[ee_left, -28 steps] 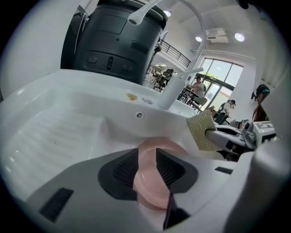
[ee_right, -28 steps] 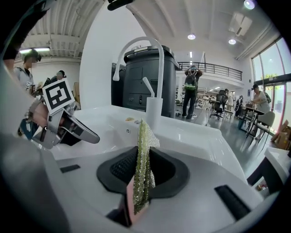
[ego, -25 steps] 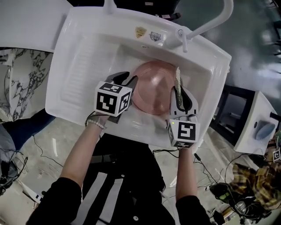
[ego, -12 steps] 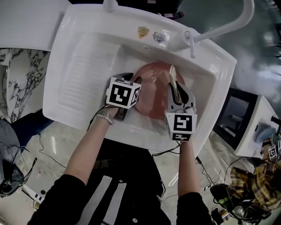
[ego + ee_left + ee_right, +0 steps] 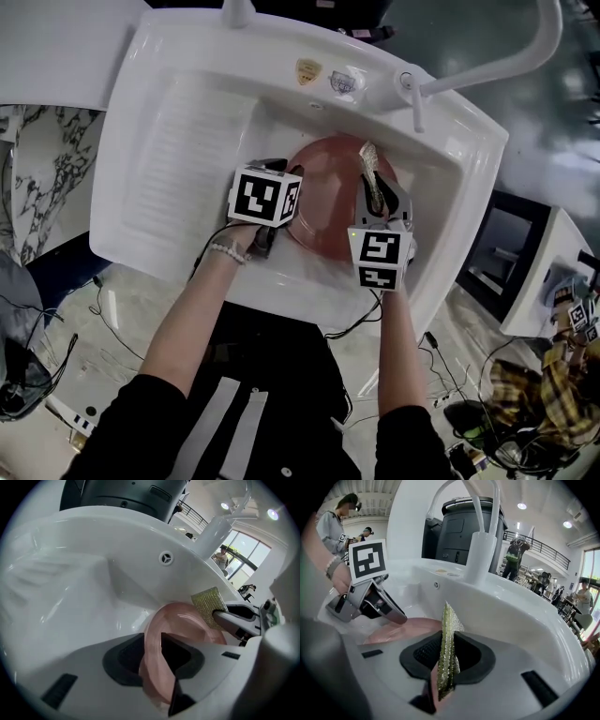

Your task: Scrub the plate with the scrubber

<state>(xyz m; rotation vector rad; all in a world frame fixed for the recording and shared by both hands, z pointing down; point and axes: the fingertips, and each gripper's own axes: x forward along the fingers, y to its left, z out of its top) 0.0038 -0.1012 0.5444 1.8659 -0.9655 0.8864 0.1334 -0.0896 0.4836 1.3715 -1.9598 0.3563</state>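
A pink plate (image 5: 330, 192) lies in the basin of the white sink (image 5: 178, 122). My left gripper (image 5: 286, 173) is shut on the plate's left rim (image 5: 152, 658), with the rim clamped between its jaws. My right gripper (image 5: 373, 187) is shut on a thin green-gold scrubber (image 5: 371, 171), held on edge (image 5: 446, 653) over the plate's right side (image 5: 401, 629). In the left gripper view the scrubber (image 5: 209, 605) sits against the plate's far rim. In the right gripper view the left gripper (image 5: 396, 616) shows at the plate's left edge.
A white faucet (image 5: 487, 66) curves over the sink's back right corner. The ribbed drainboard (image 5: 183, 150) fills the sink's left half. A white counter (image 5: 56, 47) lies at the far left. People stand in the background of the right gripper view.
Both grippers and the plate have shifted slightly right and farther into the basin. The scrubber has moved along the plate's right side. Both grips are unchanged.
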